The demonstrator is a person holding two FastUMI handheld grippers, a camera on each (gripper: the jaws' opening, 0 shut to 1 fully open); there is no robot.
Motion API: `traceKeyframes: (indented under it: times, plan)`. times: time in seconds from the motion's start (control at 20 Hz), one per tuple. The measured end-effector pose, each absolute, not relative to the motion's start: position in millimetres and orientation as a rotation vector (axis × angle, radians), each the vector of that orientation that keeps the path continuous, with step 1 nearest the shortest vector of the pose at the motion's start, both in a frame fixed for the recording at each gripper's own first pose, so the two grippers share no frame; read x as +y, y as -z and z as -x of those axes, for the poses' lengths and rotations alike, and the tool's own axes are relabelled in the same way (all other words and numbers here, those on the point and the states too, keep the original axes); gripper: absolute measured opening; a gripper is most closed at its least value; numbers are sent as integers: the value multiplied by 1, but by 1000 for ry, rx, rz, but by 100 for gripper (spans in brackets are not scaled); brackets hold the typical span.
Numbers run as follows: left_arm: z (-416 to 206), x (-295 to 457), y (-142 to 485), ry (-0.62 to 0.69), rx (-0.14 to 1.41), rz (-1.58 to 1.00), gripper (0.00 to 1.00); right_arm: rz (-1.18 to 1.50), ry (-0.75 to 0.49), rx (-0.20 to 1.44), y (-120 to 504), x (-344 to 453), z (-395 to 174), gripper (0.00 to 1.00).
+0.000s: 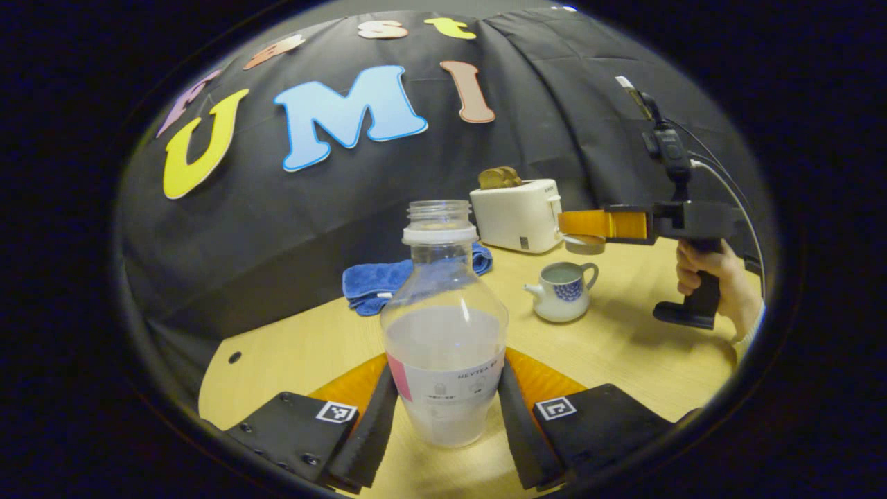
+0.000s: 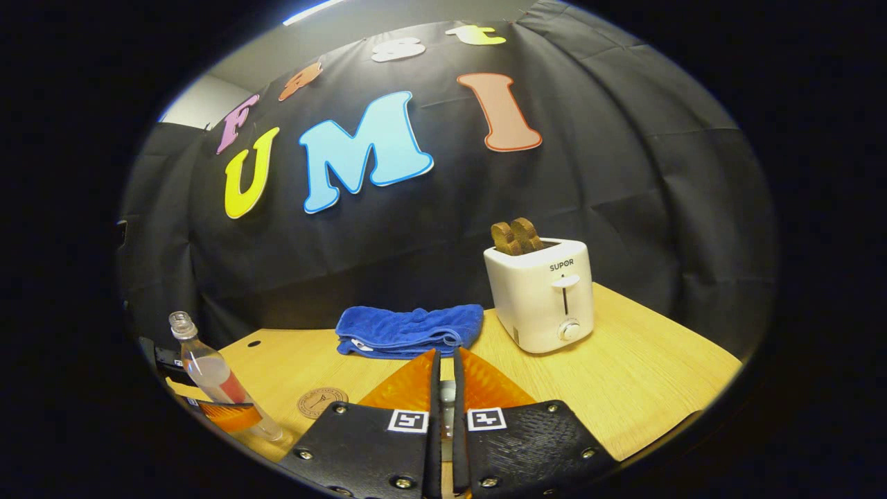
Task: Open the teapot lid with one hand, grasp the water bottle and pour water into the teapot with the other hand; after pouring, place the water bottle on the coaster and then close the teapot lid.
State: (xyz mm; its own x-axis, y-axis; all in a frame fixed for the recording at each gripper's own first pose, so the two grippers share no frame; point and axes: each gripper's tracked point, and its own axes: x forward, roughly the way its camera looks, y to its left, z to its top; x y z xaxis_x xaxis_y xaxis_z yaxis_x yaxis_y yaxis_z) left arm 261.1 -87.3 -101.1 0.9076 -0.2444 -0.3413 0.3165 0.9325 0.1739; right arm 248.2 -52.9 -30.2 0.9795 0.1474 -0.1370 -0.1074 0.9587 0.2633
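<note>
A clear uncapped water bottle (image 1: 443,326), about half full, stands on the wooden table between my left gripper's (image 1: 447,388) fingers, which press on both its sides. The right gripper view has the bottle (image 2: 208,371) at far left, a round brown coaster (image 2: 322,402) close to its right. The white teapot (image 1: 563,291) with a blue pattern sits open on the table. My right gripper (image 1: 569,223) hovers just above and behind it, shut on the teapot lid (image 1: 585,244). In its own view, my right gripper (image 2: 446,357) has its fingers almost together on a thin part of the lid.
A white toaster (image 2: 544,294) with bread slices stands at the back of the table (image 2: 644,388), a folded blue towel (image 2: 409,329) to its left. A hand (image 1: 710,277) holds the right gripper's handle at the right. The table has a small hole (image 1: 234,357) near its left edge.
</note>
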Motion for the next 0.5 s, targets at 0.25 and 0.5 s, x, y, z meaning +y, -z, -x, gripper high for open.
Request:
traceKeyframes:
  times: [0.25,0.5]
  plan:
    - [-254,-75,104,270,289,-136,81,-197,-135,145,35,-32,-255,6]
    - [-266,-66,116,245,280,-97,81,-153,-139,158,40,-22,-257,6]
